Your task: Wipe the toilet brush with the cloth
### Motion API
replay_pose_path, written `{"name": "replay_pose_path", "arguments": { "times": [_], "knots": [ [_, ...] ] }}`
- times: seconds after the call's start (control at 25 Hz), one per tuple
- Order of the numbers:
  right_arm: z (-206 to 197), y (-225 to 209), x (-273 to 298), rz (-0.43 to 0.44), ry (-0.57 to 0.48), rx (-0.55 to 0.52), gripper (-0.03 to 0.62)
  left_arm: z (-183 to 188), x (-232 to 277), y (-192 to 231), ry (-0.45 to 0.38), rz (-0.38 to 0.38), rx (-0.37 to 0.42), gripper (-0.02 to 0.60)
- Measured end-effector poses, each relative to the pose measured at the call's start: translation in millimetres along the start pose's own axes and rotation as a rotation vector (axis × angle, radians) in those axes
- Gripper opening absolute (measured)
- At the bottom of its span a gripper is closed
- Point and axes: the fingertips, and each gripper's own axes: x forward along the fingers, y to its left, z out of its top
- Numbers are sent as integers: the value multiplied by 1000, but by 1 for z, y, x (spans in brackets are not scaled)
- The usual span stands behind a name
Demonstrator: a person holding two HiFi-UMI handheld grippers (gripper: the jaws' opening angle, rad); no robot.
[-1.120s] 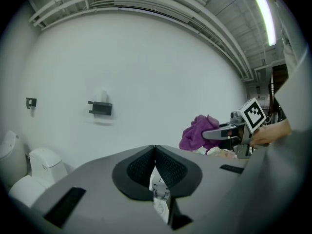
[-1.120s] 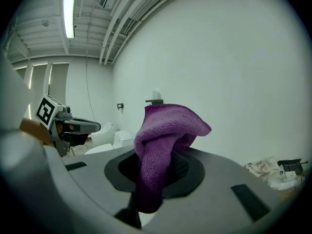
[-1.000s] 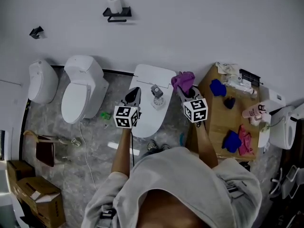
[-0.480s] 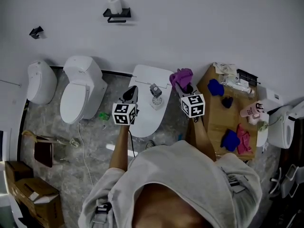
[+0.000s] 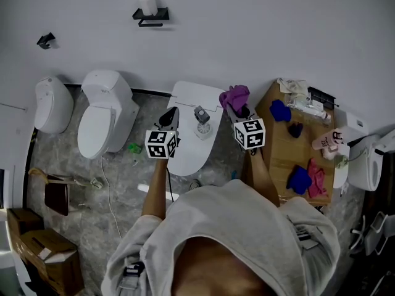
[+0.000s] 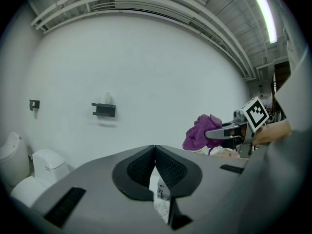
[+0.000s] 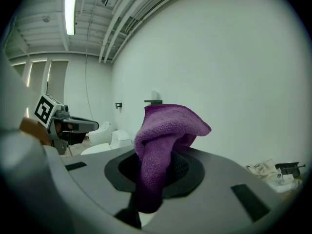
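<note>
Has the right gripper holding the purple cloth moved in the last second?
Yes, slightly. The right gripper, shut on the purple cloth, has edged up the head view toward the wall, judged against the wooden table.

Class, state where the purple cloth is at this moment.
Head view, right of centre: the purple cloth is clamped in the right claw, between the white toilet and the wooden table.

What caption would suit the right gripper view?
Right gripper clamping a purple cloth, left gripper alongside, white wall behind.
</note>
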Motion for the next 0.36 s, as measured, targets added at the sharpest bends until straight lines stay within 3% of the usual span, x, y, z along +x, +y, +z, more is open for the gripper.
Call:
{"name": "replay_pose_path", "arguments": {
  "times": [0.36],
  "knots": [
    [-3,4,1,13,5,2,91,2,-1,0,-6,2,-1,20]
  ]
}}
